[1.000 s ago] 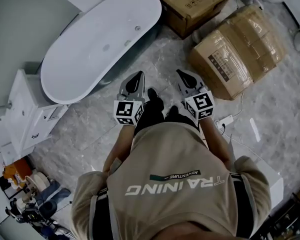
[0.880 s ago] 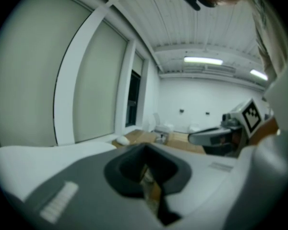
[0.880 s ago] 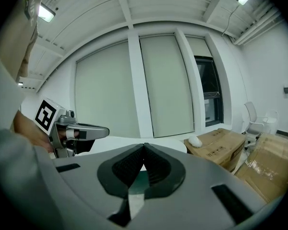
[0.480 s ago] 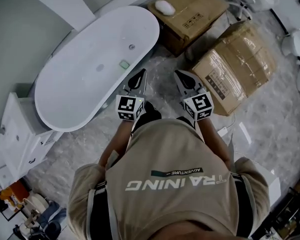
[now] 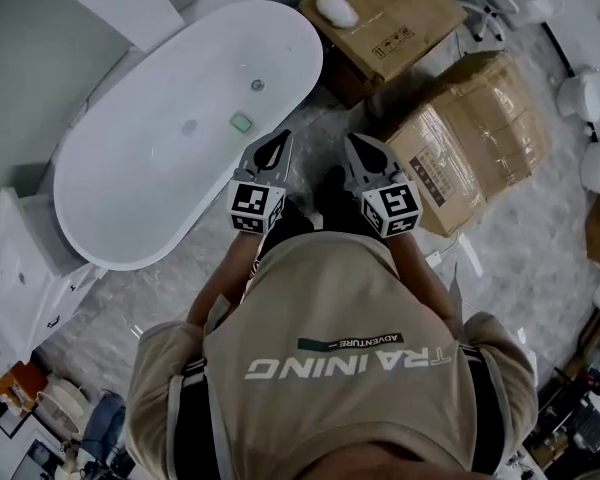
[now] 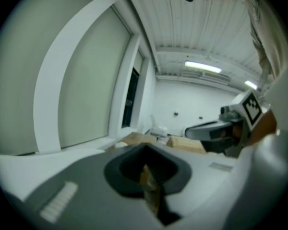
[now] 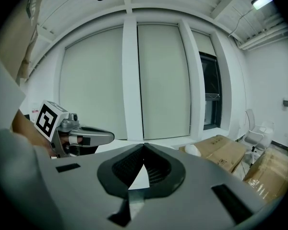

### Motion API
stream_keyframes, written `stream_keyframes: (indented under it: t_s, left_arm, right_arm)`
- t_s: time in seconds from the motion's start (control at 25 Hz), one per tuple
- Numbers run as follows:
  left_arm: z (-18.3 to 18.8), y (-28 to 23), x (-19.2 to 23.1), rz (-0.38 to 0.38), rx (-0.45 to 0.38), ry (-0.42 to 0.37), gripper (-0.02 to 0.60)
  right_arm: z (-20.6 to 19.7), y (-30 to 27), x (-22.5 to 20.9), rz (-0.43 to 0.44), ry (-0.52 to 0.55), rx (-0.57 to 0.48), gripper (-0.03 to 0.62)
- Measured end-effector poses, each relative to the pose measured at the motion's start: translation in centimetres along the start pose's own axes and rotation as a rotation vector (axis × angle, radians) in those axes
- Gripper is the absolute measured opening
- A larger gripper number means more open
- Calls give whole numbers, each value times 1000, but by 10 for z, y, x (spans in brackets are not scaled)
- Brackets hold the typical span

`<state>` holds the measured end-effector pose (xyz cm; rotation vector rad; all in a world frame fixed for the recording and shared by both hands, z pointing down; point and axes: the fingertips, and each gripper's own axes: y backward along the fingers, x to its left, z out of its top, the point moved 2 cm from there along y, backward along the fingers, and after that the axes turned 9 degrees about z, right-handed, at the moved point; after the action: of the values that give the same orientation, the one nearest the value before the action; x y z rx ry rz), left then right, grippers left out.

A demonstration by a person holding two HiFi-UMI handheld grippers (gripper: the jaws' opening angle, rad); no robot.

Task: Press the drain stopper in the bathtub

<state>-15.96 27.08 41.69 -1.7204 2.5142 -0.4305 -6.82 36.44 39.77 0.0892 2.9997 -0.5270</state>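
1. The left gripper (image 5: 277,148) has its jaws brought together at the tips with nothing between them. The right gripper (image 5: 360,151) is closed the same way and is also empty.
2. The step in hand looks like the approach, since neither gripper is over the bathtub (image 5: 130,183) yet. From where I stand, the closed jaws would make a good blunt pressing point. I would lean in, tip one gripper nose-down, come straight onto the middle of the drain stopper (image 5: 189,126), and push squarely so the tip does not skid off.
3. The person stands on the grey marbled floor (image 5: 180,268) next to the tub with elbows bent and forearms out in front. The two grippers sit side by side and are held about level, because their own views look across the room rather than down. The left one's nose is just beside the tub's near rim.
4. I take the dull round spot in the middle of the tub floor for the stopper. A second round fitting (image 5: 258,85) sits further towards the far end, so I cannot be sure which is which. A small green square (image 5: 241,122) lies near the near wall.
5. Beyond the tub's end are two cardboard boxes (image 5: 480,118).
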Motion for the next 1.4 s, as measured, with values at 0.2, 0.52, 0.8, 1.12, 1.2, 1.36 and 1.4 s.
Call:
stream_keyframes:
  t_s: [0.2,0.52,0.8,1.12,1.2,1.36,1.4]
  left_arm:
    - [6,-23,25,68,18,6,2]
    - [42,-82,73,239,21,-8,2]
    - [62,-134,98,415,36,36,2]
    - [57,-151,121,520,95,82,2]
    - [57,-154,131,535,96,90,2]
    - [53,-156,153,537,81,101,2]
    - [52,-158,160,533,74,109,2]
  right_arm:
    - [5,-33,-27,53,-16,-3,9]
    - [48,-110,-101,201,26,-46,9]
    - [70,-165,-175,310,26,-36,8]
    - [70,-220,-188,420,43,10,8]
    - [69,-232,-186,431,47,25,9]
    - [77,-251,-176,443,85,36,9]
    - [81,-256,-174,440,96,37,9]
